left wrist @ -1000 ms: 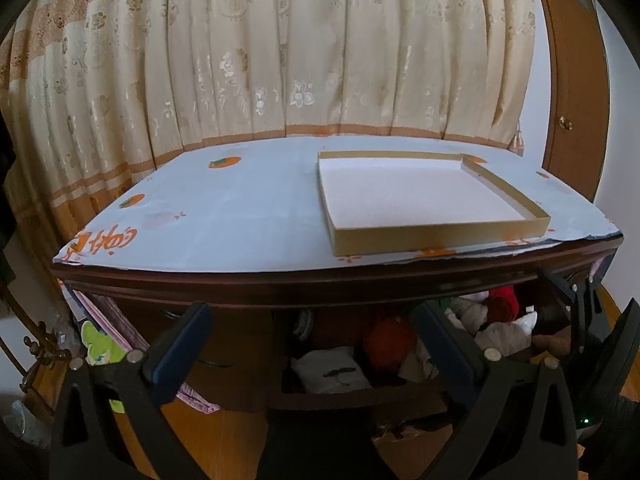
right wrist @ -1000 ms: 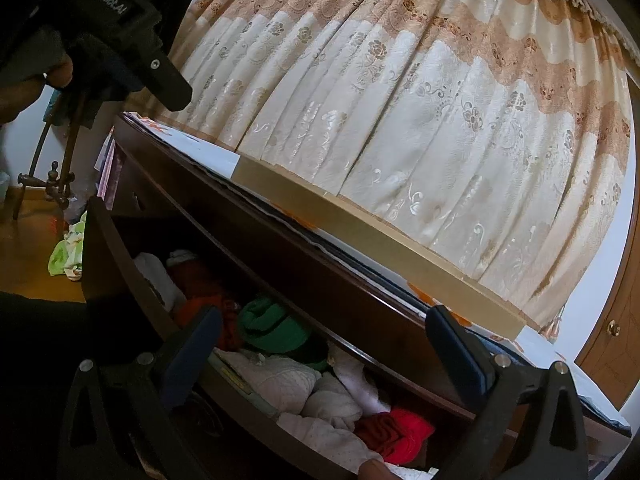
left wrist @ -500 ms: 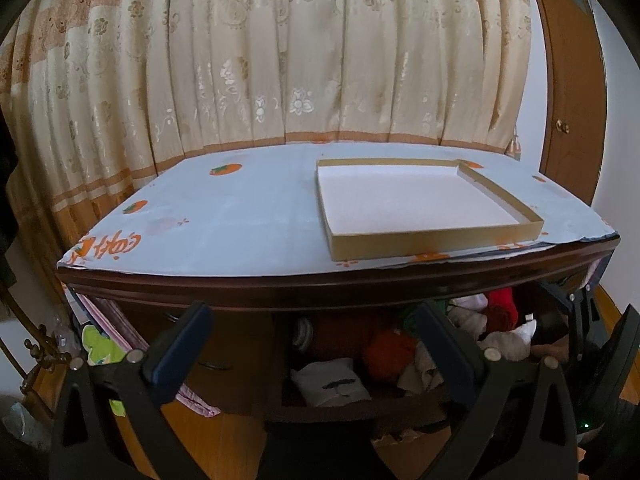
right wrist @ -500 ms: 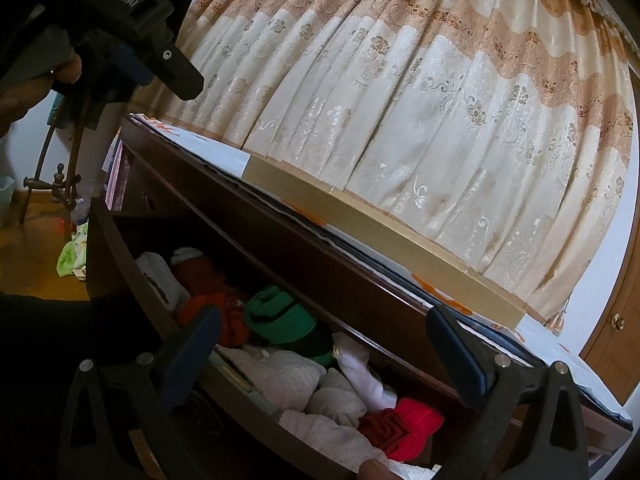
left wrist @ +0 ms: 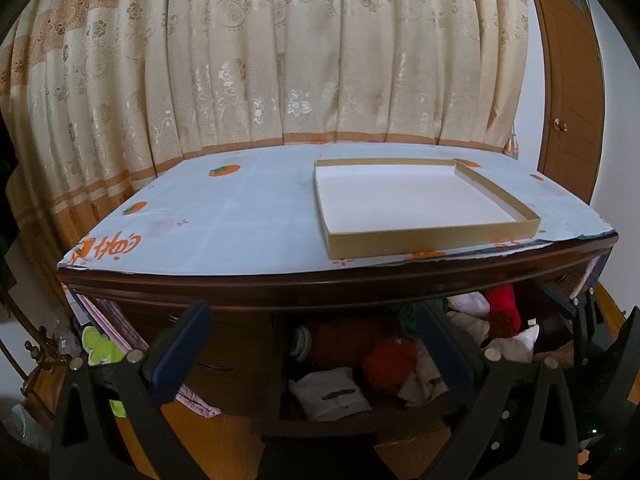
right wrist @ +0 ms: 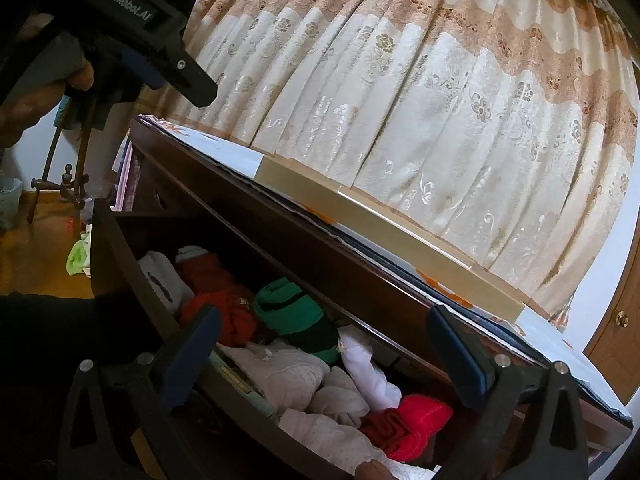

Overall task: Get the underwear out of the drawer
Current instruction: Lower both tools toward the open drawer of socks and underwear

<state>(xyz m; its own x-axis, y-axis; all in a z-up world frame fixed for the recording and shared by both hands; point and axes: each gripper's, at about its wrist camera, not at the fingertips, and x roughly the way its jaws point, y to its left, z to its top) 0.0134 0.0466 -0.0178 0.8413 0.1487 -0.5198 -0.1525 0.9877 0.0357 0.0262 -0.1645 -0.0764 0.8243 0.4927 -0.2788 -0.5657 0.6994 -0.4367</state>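
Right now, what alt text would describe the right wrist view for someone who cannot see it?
An open wooden drawer full of rolled underwear, including a green roll and a red roll, lies beneath the open right hand-held gripper. The left hand-held gripper shows upper left, before a floral curtain.

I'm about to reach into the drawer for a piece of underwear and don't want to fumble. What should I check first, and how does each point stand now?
1. Drawer pulled open: ok, the folded clothes are exposed.
2. Right tool open and empty: ok, fingers spread above the clothes.
3. Left tool open and empty: ok, held in front of the dresser.
4. Target within view: ok, the green bundle and red bundle lie on top.
5. Which pieces are underwear: cannot tell, all are rolled or folded.
6. Drop spot ready: ok, the shallow box on the dresser top is empty.
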